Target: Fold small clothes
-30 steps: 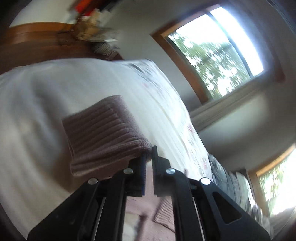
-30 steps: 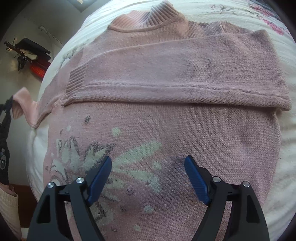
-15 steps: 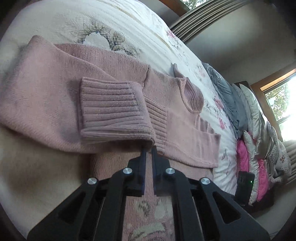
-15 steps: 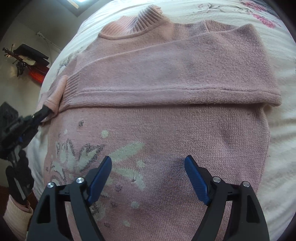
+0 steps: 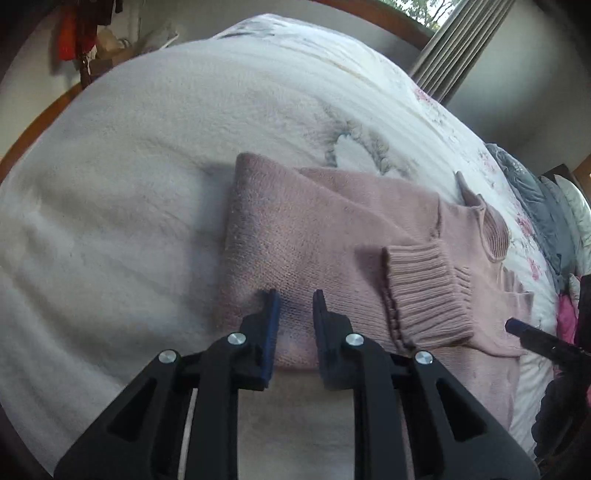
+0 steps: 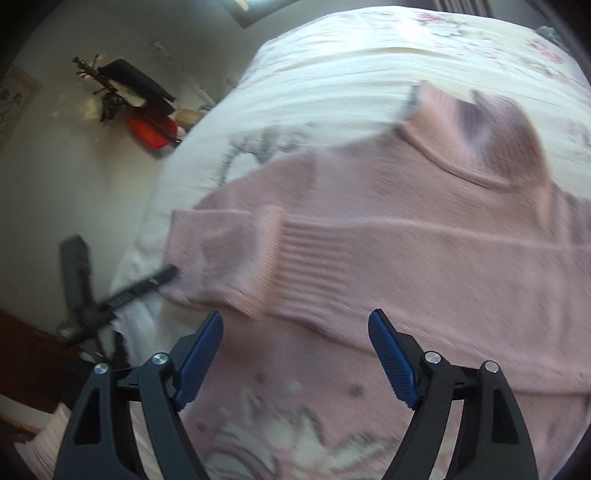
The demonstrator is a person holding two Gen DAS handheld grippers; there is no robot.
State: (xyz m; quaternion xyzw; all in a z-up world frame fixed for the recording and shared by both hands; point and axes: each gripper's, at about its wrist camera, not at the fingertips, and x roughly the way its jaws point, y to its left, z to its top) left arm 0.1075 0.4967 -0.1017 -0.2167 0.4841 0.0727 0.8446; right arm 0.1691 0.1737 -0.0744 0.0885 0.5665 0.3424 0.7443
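Pink sweater (image 5: pixel 332 229) — white bedspread (image 5: pixel 129 166), grey pillows (image 5: pixel 532 195)

Daylight comes in from the window (image 5: pixel 421 9) at the top of the left wrist view, soft and a bit dim. The sweater (image 5: pixel 332 236) throws a shadow on the bedspread (image 5: pixel 147 147). The right wrist view is smeared with motion blur. Both have heavy fisheye bending and dark vignetted corners.
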